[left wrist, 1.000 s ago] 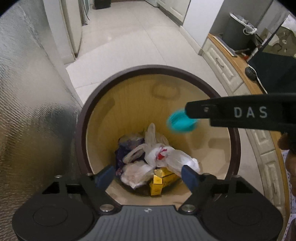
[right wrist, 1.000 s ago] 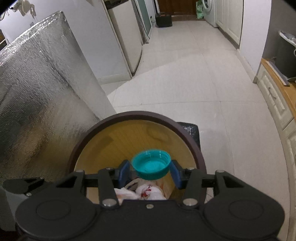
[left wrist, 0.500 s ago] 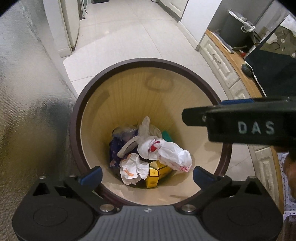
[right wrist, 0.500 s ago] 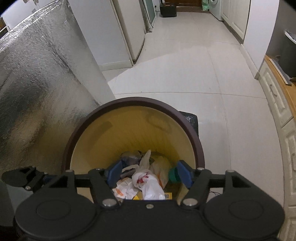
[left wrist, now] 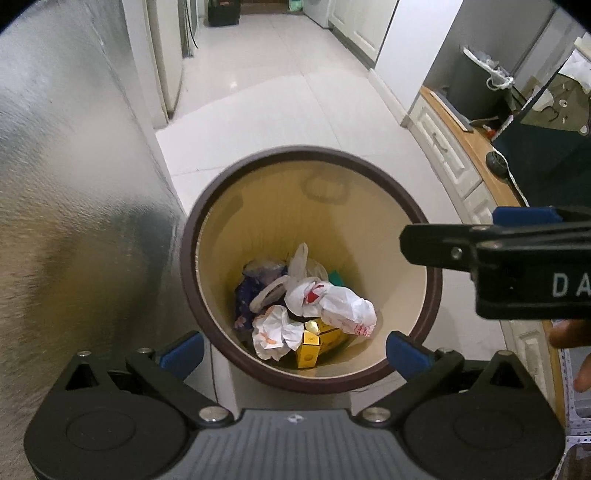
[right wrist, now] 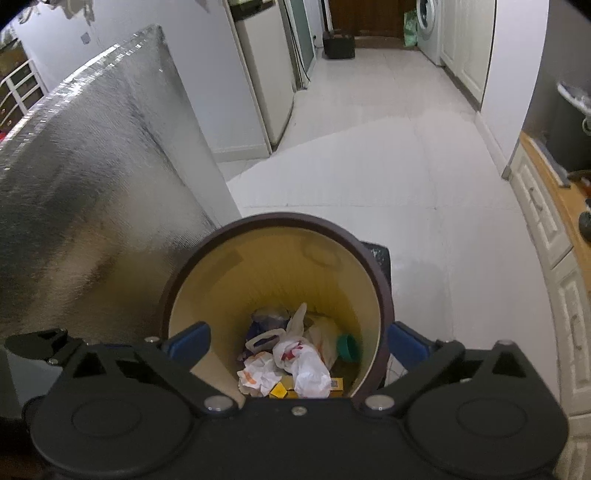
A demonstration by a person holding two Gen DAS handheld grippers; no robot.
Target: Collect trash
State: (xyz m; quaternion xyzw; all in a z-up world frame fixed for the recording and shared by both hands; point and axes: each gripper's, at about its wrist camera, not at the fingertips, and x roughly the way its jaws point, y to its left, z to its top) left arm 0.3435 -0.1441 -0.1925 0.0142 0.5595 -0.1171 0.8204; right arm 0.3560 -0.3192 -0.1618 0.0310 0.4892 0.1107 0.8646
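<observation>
Two grippers hover above a brown-rimmed bin (left wrist: 192, 266). Left gripper (left wrist: 293, 350) and right gripper (right wrist: 297, 341) both have fingers spread wide, holding nothing. A teal cap (right wrist: 349, 348) rests among crumpled wrappers (right wrist: 304, 363) inside. Best lift both straight up, clear of the rim.

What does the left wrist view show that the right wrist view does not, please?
Only the left wrist view shows the right gripper from the side, marked "DA", with bare fingertips below it. Only the right wrist view shows the white washing machine at the far end of the hallway, and the small teal plastic cap in full. Both show the round brown-rimmed trash bin holding white crumpled plastic bags and yellow cardboard boxes, plus the silvery foil panel.
</observation>
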